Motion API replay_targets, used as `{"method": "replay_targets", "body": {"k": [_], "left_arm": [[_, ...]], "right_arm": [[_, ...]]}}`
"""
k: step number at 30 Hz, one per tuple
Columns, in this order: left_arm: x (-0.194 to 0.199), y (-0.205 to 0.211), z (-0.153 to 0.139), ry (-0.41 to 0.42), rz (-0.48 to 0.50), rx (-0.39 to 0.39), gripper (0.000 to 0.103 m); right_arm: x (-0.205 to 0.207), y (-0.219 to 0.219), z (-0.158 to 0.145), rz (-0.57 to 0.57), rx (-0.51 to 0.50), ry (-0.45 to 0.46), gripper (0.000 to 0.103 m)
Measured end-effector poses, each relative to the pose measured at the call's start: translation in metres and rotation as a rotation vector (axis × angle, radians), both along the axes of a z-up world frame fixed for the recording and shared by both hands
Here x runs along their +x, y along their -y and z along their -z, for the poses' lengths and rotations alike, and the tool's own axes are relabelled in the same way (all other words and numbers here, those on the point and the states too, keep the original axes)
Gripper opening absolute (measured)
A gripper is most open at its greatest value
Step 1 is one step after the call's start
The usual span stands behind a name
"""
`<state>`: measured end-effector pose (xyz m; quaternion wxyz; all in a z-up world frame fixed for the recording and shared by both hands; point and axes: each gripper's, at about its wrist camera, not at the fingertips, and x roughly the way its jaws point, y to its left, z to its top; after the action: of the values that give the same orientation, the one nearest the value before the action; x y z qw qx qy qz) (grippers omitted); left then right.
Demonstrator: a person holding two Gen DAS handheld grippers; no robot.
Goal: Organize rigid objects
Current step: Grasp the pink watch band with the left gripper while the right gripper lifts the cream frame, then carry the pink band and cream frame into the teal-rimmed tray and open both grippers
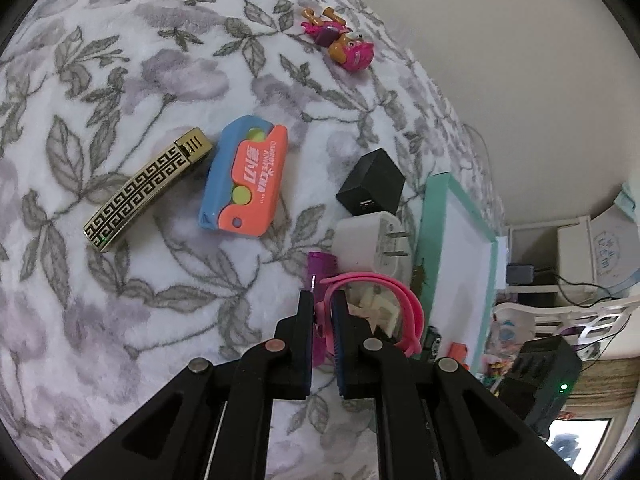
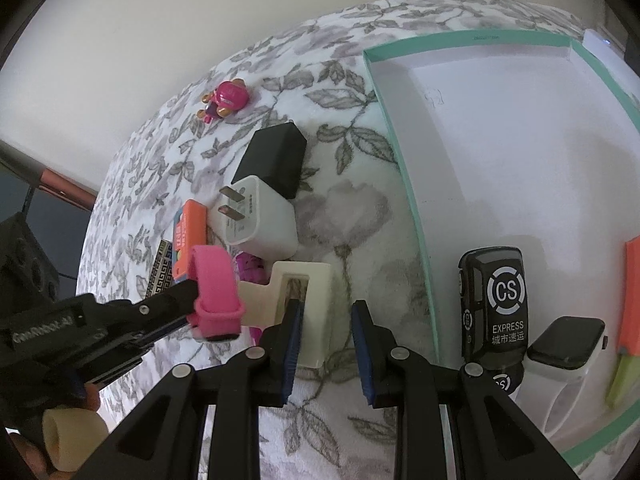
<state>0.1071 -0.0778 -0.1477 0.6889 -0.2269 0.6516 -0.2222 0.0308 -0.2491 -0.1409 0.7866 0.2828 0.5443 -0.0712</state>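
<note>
My left gripper (image 1: 323,302) is shut on a pink band (image 1: 400,300) and holds it above the bedspread; the band also shows in the right wrist view (image 2: 216,292), pinched by the left gripper (image 2: 188,304). My right gripper (image 2: 326,308) is open and empty, its left finger over a cream bracket (image 2: 316,300). A white charger (image 2: 260,220), a black charger (image 2: 276,160), an orange-blue toy knife (image 1: 244,176), a gold patterned bar (image 1: 148,192) and a pink toy figure (image 1: 340,40) lie on the bedspread. A green-rimmed white box (image 2: 400,160) stands to the right.
Inside the box lie a black CS Express device (image 2: 494,304), a white smartwatch (image 2: 564,352) and an orange item (image 2: 632,300). A purple object (image 1: 318,268) lies under the band. Room clutter and shelves (image 1: 560,300) are beyond the bed edge.
</note>
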Motion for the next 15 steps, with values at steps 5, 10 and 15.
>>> {"method": "replay_targets", "body": {"k": [5, 10, 15], "left_arm": [[0.002, -0.005, -0.005, 0.018, -0.019, 0.019, 0.009], [0.001, -0.008, -0.013, 0.063, -0.032, 0.051, 0.009], [0.000, -0.007, -0.018, 0.082, -0.034, 0.054, 0.009]], "right_arm": [[0.002, -0.003, -0.001, -0.014, -0.032, -0.007, 0.017], [-0.001, 0.005, -0.015, 0.013, -0.032, 0.038, 0.012], [-0.001, 0.006, -0.009, 0.010, -0.030, 0.016, 0.012]]}}
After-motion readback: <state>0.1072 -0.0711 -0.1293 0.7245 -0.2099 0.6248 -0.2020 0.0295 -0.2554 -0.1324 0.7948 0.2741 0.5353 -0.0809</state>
